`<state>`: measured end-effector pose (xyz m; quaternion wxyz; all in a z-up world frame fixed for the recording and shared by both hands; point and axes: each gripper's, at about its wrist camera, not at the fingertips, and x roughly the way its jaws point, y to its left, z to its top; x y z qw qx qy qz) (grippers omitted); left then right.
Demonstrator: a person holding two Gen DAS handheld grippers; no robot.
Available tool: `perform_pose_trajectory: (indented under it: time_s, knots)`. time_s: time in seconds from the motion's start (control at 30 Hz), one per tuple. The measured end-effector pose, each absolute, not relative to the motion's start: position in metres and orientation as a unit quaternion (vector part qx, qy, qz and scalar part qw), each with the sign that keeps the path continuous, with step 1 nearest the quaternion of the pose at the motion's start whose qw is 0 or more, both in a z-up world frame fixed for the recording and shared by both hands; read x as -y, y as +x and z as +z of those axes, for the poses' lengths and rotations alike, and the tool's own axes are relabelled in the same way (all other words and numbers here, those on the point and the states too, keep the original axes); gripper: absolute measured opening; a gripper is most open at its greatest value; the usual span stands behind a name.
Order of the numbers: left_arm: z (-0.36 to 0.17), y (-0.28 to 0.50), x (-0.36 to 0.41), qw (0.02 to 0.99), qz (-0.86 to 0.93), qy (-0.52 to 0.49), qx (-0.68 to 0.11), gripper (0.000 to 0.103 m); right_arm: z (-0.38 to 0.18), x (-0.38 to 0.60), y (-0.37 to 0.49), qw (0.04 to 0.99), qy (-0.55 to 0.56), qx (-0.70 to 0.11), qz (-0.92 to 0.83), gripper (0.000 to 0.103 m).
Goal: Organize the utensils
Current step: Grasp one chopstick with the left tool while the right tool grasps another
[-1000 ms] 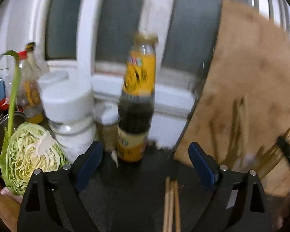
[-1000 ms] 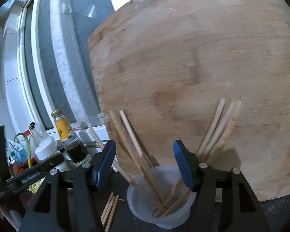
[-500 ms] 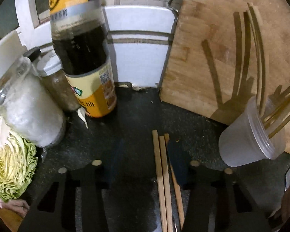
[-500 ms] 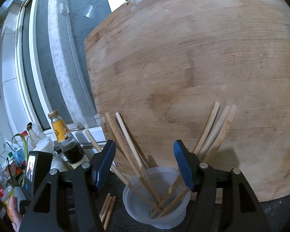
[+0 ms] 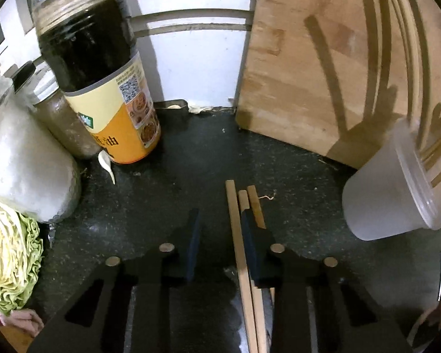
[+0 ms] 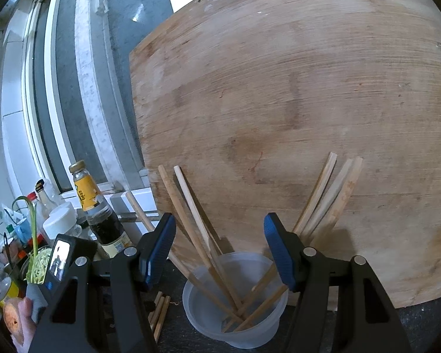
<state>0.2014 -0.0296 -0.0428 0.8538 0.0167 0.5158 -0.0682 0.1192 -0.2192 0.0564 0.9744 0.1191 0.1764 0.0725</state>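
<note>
A dark speckled counter [image 5: 167, 194] runs to a white window frame [image 5: 191, 67], where a large wooden board [image 6: 294, 111] leans. The left gripper [image 5: 220, 229], jaws partly open, straddles one of three pale wooden chopsticks [image 5: 235, 223] lying flat; the others lie beneath and beyond its right finger. The right gripper [image 6: 220, 247] gapes wide above a translucent cup [image 6: 205, 317] holding more splayed sticks.

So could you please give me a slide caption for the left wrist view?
Left gripper open, low over three loose chopsticks on the dark counter, plastic cup to the right.
</note>
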Motion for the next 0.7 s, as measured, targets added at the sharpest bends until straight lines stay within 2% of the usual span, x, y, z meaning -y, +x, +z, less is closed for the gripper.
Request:
perform_pose_trajectory:
  time_s: [0.3, 0.4, 0.7]
  knots:
    - [-0.050, 0.202, 0.038, 0.853, -0.069, 0.032, -0.517, 0.020, 0.056, 0.217, 0.119, 0.975, 0.112, -0.181, 0.072, 0.065]
    - [-0.052, 0.203, 0.039, 0.851, -0.066, 0.024, -0.520, 0.015, 0.056, 0.217, 0.120, 0.974, 0.111, -0.181, 0.072, 0.065]
    - [-0.062, 0.205, 0.039, 0.844, -0.054, 0.020, -0.534, 0.010, 0.056, 0.217, 0.120, 0.974, 0.110, -0.184, 0.072, 0.065]
